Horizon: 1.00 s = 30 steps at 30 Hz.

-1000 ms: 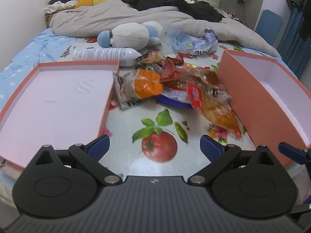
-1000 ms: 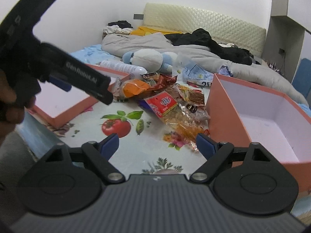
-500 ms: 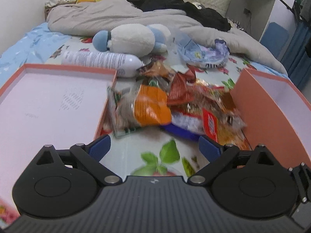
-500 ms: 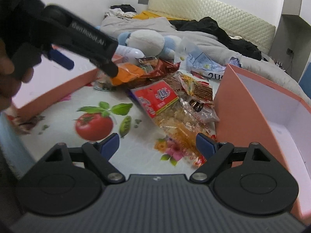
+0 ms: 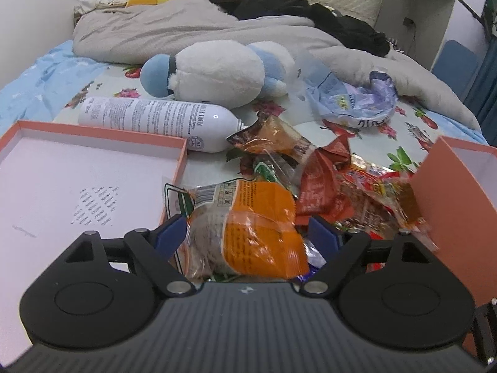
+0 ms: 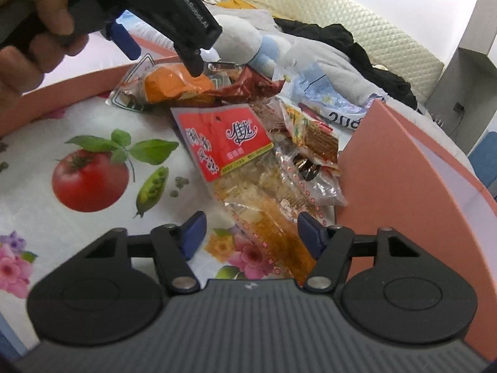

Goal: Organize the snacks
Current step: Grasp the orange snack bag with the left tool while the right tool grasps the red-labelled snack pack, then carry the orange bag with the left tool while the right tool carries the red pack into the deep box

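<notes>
The left gripper (image 5: 245, 233) is closing around the orange pack (image 5: 248, 227), low in the left wrist frame's centre; its fingers (image 5: 170, 232) are not yet pressing. The right gripper (image 6: 251, 230) is closing over the red pack (image 6: 230, 143), mid-frame on the bed (image 6: 93, 217), fingers (image 6: 194, 228) still released. Lid (image 5: 77, 192) is lying left, box (image 6: 403, 186) right.

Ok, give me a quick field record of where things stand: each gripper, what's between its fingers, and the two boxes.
left gripper: closing, orange snack packet between its fingers, grip not confirmed
right gripper: closing, tail of the red-label snack bag between its fingers, pads apart from it
shallow box lid: left of the pile, no snacks visible inside
deep orange box: right of the pile, inside mostly hidden
snack pile: between the boxes
</notes>
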Motion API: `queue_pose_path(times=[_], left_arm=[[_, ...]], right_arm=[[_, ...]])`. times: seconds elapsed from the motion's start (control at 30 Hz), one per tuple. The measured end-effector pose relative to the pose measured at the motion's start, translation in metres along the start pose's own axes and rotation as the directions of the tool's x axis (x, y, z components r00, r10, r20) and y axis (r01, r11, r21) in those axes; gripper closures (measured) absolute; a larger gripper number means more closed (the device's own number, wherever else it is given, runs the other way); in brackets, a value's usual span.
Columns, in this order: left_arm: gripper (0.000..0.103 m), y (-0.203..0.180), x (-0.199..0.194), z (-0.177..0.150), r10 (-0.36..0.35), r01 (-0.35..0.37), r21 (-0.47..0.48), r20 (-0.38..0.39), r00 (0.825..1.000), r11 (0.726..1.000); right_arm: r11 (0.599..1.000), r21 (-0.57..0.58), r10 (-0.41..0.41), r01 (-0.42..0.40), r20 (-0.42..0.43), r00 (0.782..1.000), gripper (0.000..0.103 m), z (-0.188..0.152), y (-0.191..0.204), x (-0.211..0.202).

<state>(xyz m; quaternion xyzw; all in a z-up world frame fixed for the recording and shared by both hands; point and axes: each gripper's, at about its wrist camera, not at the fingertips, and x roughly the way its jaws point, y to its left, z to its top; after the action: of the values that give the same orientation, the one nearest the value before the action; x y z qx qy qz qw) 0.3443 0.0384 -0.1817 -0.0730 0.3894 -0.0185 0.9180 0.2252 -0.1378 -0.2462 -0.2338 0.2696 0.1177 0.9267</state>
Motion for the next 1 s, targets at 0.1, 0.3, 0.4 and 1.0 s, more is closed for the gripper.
queue_pose_path(times=[0.1, 0.3, 0.4, 1.0], left_arm=[[0.020, 0.004, 0.015, -0.001, -0.002, 0.001, -0.003, -0.026, 1.000, 1.000], [0.034, 0.009, 0.023, -0.005, 0.000, -0.001, -0.014, -0.025, 1.000, 1.000], [0.044, 0.011, 0.021, -0.005, -0.015, 0.015, -0.027, -0.024, 1.000, 1.000], [0.055, -0.005, -0.053, -0.048, -0.031, 0.031, -0.024, -0.022, 0.999, 0.999]], right_arm=[[0.999, -0.032, -0.017, 0.017, 0.003, 1.000, 0.048, 0.002, 0.002, 0.002], [0.999, -0.024, -0.033, 0.032, -0.019, 0.999, 0.069, 0.005, 0.000, 0.010], [0.998, -0.043, -0.049, 0.048, -0.022, 0.999, 0.073, 0.006, 0.002, 0.010], [0.989, 0.148, 0.023, -0.017, -0.038, 0.999, 0.086, 0.013, -0.017, -0.051]])
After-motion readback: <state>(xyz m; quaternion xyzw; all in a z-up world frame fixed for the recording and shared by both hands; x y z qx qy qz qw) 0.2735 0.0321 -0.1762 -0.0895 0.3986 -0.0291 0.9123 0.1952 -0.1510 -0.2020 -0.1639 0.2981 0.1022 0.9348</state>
